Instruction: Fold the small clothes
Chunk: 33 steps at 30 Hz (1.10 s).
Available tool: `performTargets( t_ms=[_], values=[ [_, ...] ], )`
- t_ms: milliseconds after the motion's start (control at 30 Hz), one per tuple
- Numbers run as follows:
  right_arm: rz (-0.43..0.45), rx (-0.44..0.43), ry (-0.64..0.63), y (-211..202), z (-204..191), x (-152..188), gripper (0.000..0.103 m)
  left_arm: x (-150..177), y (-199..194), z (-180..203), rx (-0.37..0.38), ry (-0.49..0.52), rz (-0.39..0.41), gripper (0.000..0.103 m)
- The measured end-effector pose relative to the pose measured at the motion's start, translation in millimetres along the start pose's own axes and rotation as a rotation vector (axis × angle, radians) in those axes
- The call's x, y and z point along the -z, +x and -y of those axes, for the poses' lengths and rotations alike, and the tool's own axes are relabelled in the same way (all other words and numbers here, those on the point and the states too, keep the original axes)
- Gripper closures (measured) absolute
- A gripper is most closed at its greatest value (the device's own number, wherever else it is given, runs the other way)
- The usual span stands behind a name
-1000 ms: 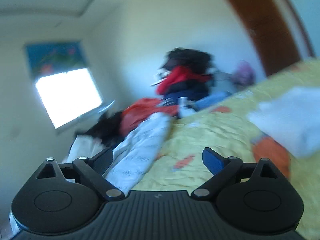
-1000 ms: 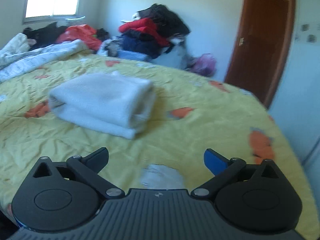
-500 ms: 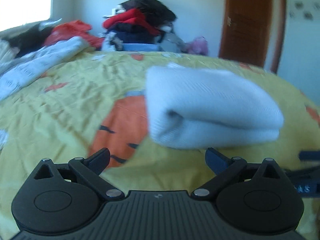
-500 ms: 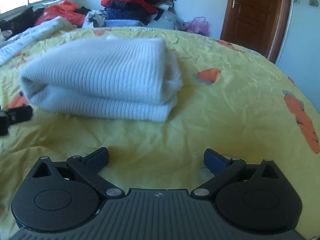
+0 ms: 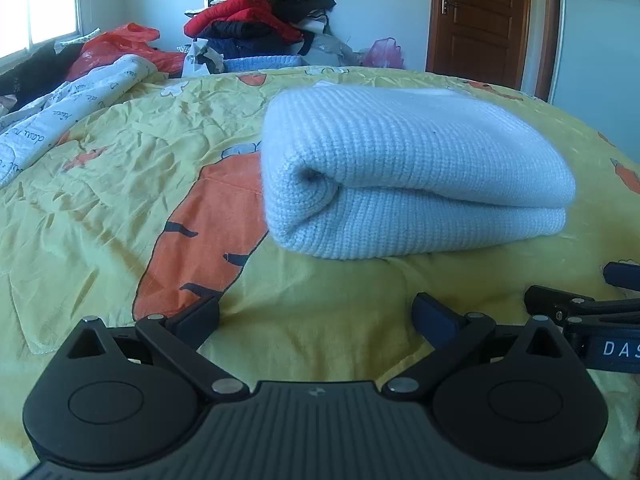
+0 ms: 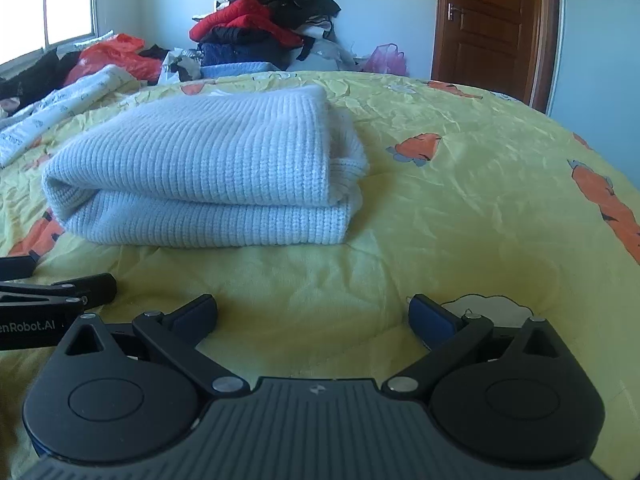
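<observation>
Fold apparently done: white knit sweater [image 5: 404,168] folded on yellow bedspread [image 5: 100,184], left gripper [image 5: 316,316] and right gripper [image 6: 312,314] both spread apart and empty; next, probably fetching another garment.

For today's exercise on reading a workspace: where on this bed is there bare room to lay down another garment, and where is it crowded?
Free: the yellow bedspread right of the folded sweater, towards the door; the strip between sweater and both grippers; the carrot-print patch left of it. Crowded: the far edge, with the clothes pile, and the far left, where the white printed quilt lies.
</observation>
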State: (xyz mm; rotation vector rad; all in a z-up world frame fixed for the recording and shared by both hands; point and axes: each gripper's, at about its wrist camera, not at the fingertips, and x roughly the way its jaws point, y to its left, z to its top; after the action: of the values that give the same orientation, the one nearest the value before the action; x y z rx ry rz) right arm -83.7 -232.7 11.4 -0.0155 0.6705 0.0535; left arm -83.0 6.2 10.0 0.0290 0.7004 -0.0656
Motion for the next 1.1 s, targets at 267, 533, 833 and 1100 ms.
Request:
performTargets(
  t_ms=[267,533,833,1100],
  values=[
    [-0.011,0.009,-0.024,1.6,-2.9,-0.1,0.000,-0.4,-0.1,0.0,-0.001,-0.001,-0.001,0.000],
    [-0.011,0.009,-0.024,1.4,-2.9,-0.2,0.000,-0.2,-0.2,0.3,-0.001,-0.001,-0.001,0.000],
    [-0.012,-0.014,-0.026,0.0,-2.3,-0.1,0.000,-0.5,-0.1,0.0,-0.002,-0.001,-0.001,0.000],
    [-0.010,0.002,-0.024,0.9,-5.0,1.2,0.000,-0.8,-0.3,0.1,-0.002,-0.001,-0.001,0.000]
  ],
)
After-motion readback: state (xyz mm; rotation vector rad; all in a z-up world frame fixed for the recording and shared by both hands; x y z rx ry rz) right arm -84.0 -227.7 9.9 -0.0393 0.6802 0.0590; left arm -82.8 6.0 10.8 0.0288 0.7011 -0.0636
